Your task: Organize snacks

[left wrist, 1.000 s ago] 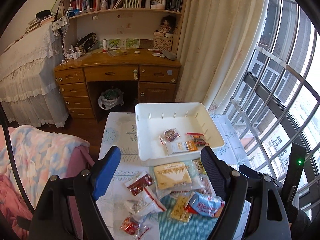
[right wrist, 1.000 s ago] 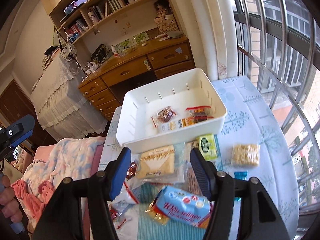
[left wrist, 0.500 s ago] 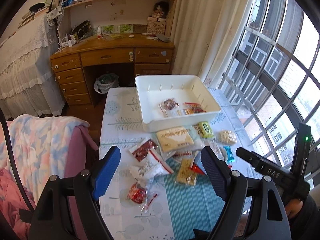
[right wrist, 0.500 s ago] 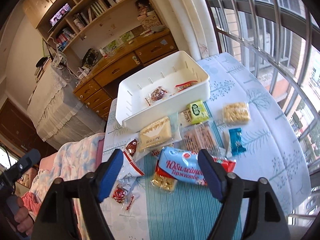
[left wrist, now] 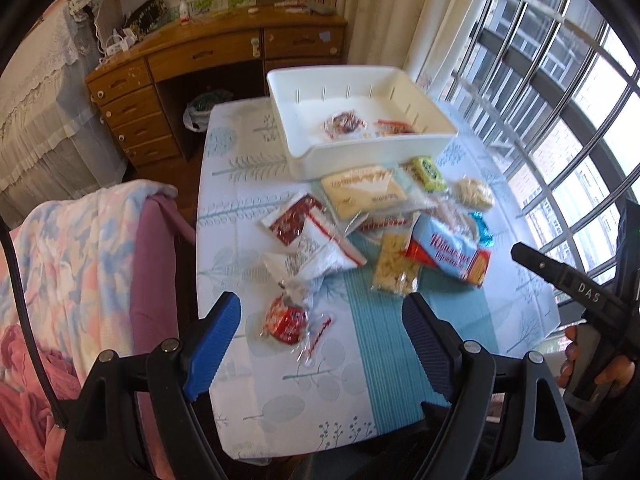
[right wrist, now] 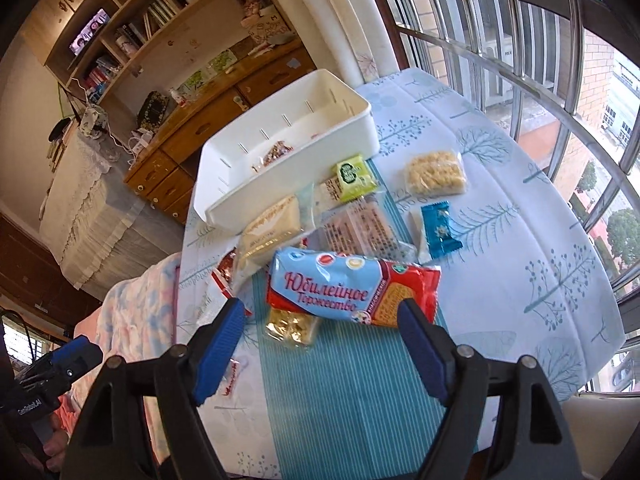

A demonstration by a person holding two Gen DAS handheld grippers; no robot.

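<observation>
A white tray (left wrist: 436, 142) (right wrist: 224, 204) holding a few wrapped snacks stands at the far end of the table. Loose snacks lie in front of it: a blue and red biscuit pack (left wrist: 452, 254) (right wrist: 352, 290), a beige cracker pack (left wrist: 362, 192) (right wrist: 272, 228), a green packet (left wrist: 429, 168) (right wrist: 354, 176), a white zip bag (left wrist: 316, 250) and a small red sweet (left wrist: 286, 320). My left gripper (left wrist: 322, 338) hovers open just short of the red sweet. My right gripper (right wrist: 320, 344) is open above the near edge of the biscuit pack. Nothing sits between either pair of fingers.
A pink chair (left wrist: 156, 248) draped with a patterned blanket stands at the table's left side. A wooden desk (left wrist: 216, 52) and bookshelves (right wrist: 132, 28) are behind; barred windows (left wrist: 560, 100) run along the right. The person's hand (left wrist: 600, 368) holds the right gripper's handle.
Both grippers pulled back from the tray and sank toward the loose snacks. The right gripper's jaws widened and the biscuit pack, earlier between them, now lies on the table.
</observation>
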